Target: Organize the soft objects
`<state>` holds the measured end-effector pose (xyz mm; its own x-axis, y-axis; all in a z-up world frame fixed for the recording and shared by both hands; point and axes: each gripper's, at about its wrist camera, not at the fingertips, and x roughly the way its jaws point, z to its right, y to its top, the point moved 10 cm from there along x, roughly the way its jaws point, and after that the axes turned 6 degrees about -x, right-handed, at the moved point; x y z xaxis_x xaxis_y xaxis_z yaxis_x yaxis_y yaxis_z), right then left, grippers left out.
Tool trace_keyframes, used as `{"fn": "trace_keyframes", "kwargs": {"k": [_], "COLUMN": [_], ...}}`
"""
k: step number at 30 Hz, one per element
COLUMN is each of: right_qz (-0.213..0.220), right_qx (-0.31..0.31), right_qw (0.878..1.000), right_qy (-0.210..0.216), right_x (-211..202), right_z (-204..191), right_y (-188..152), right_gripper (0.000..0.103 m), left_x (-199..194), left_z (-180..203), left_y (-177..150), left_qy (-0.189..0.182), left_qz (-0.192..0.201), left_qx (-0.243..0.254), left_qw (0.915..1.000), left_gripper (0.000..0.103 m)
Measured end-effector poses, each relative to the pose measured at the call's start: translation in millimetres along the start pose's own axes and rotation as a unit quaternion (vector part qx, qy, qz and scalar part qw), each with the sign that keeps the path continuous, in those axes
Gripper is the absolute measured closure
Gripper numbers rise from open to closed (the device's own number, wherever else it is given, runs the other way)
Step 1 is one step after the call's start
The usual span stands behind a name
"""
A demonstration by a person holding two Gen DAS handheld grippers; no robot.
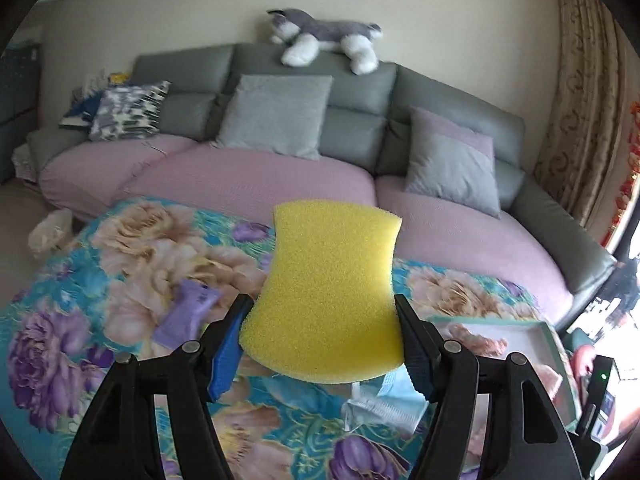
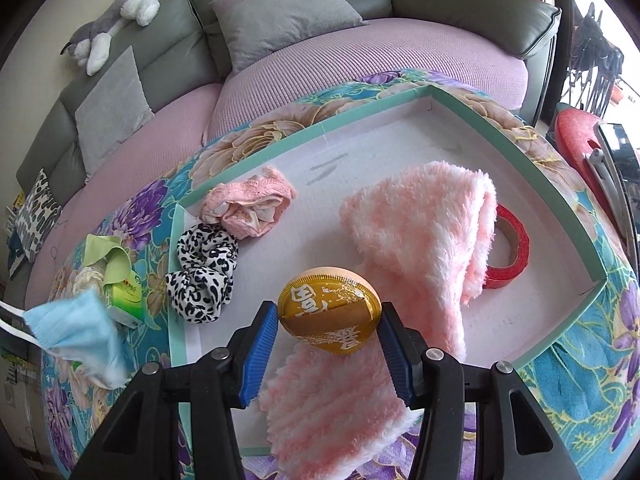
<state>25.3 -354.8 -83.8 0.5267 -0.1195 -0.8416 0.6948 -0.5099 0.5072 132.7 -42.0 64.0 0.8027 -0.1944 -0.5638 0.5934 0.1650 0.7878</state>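
A yellow sponge (image 1: 328, 296) is pinched at its waist by my left gripper (image 1: 322, 308), held above the floral cloth (image 1: 120, 248). My right gripper (image 2: 329, 320) is shut on a round gold-wrapped item (image 2: 330, 312) over the shallow teal-rimmed tray (image 2: 536, 160). A fluffy pink towel (image 2: 416, 240) lies in the tray and hangs over its near rim. Also in the tray are a pink lace cloth (image 2: 248, 208), a leopard-print scrunchie (image 2: 204, 272) and a red tape roll (image 2: 512, 248). The tray corner (image 1: 548, 332) shows at right in the left wrist view.
A blue face mask (image 2: 76, 332) and a green tissue pack (image 2: 120, 280) lie left of the tray. A purple packet (image 1: 188, 312) and a mask (image 1: 384, 404) rest on the cloth. Behind stand a sofa (image 1: 280, 184) with cushions and a plush husky (image 1: 324, 36).
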Motion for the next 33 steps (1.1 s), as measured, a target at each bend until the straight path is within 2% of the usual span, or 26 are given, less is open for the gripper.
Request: {"fn": "trace_keyframes", "kwargs": {"k": [1,3,9,10,12,14,16,17,20,23,27,30,33], "right_qz": [0.000,0.001,0.001,0.000,-0.001,0.000,-0.002,-0.003,-0.001,0.000,-0.016,-0.010,-0.005], "right_qx": [-0.001,-0.002,-0.005,-0.006,-0.008,-0.011,-0.008,-0.008,-0.014,-0.014,-0.024,-0.039,-0.055], "right_qw": [1.000,1.000,1.000,1.000,1.000,1.000,1.000,1.000,1.000,1.000,1.000,0.999,0.998], "right_qy": [0.000,0.000,0.000,0.001,0.003,0.003,0.002,0.002,0.004,0.003,0.002,0.005,0.028], "right_x": [-0.4,-1.1,-1.0,-0.5,0.0,-0.1,0.4,0.9,-0.5,-0.9,6.5,4.2,1.8], "right_z": [-0.3,-0.7,-2.3,-2.8,-4.1,-4.3,-3.4,-3.7,-6.0,-5.6,-9.6,-17.1,-35.4], "right_y": [0.0,0.2,-0.1,-0.3,-0.7,0.0,-0.1,-0.5,-0.1,0.6,-4.2,-2.9,-3.4], "right_gripper": [0.049,0.049,0.049,0.049,0.049,0.049,0.049,0.049,0.049,0.049,0.049,0.049,0.049], "left_x": [-4.7,-12.5,-33.3,-23.7,2.2,-5.2,-31.3,-36.4,-21.8,-8.7,16.5,25.5,25.2], "left_z": [-5.6,-10.4,0.8,2.3,-0.7,3.3,13.2,16.1,13.4,2.1,-14.8,-23.4,-23.0], "left_y": [3.9,10.1,24.8,21.5,3.9,7.8,25.0,27.2,19.5,14.7,0.3,-10.6,-14.0], "left_qy": [0.014,0.017,-0.027,-0.019,0.010,-0.018,-0.065,-0.073,-0.055,-0.046,0.020,0.024,0.025], "left_qz": [0.012,0.028,0.073,0.064,0.003,0.015,0.066,0.075,0.048,0.024,-0.017,-0.041,-0.043], "left_qx": [0.002,0.001,0.001,0.009,0.018,0.010,0.005,0.009,0.015,-0.002,0.010,0.000,-0.001], "left_qw": [0.9998,0.9995,0.9970,0.9977,0.9998,0.9997,0.9957,0.9945,0.9972,0.9987,0.9996,0.9989,0.9988], "left_gripper": [0.033,0.033,0.033,0.033,0.035,0.035,0.035,0.035,0.035,0.035,0.035,0.035,0.035]}}
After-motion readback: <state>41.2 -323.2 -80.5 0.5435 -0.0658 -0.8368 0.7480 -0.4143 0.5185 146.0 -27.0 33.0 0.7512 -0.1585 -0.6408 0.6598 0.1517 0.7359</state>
